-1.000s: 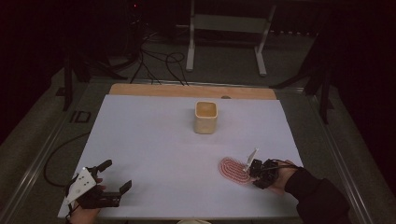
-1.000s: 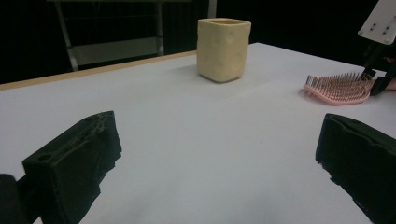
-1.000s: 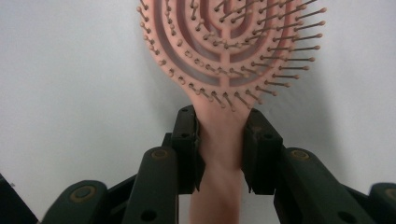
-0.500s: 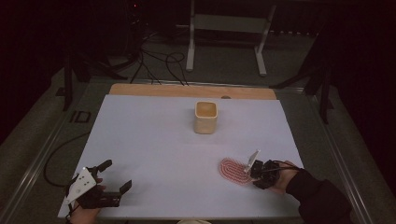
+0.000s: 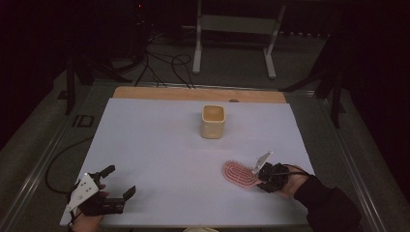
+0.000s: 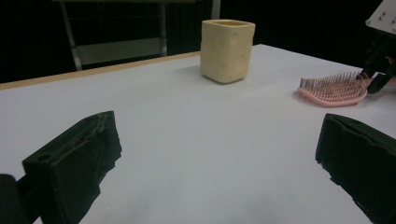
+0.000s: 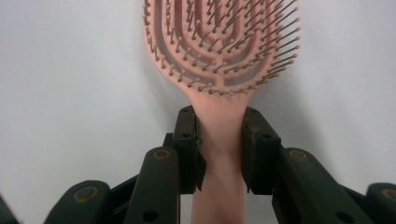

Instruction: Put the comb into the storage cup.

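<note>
Near the right front corner of the white table top (image 5: 159,145), a pink hairbrush (image 5: 240,174) lying flat, bristles up, head pointing toward the table's middle. Handle of it caught between the two black pads of the right gripper (image 7: 220,149), one pad pressed to each side just below the head, as seen in the right gripper view; no gap between pads and handle. Gripper body and a dark sleeve (image 5: 329,208) just behind, at the table's front edge, with the grey plate of the gripper tilted up above the brush.

Farther back, near the middle of the table and well apart from the brush, a cream square cup (image 5: 213,121), upright, mouth open to the top. Behind that, a strip of bare wood (image 5: 193,94) along the far edge.

At the left front corner, well apart from brush and cup, the left gripper (image 5: 116,181), low over the table, jaws spread wide with nothing but white surface between them.
</note>
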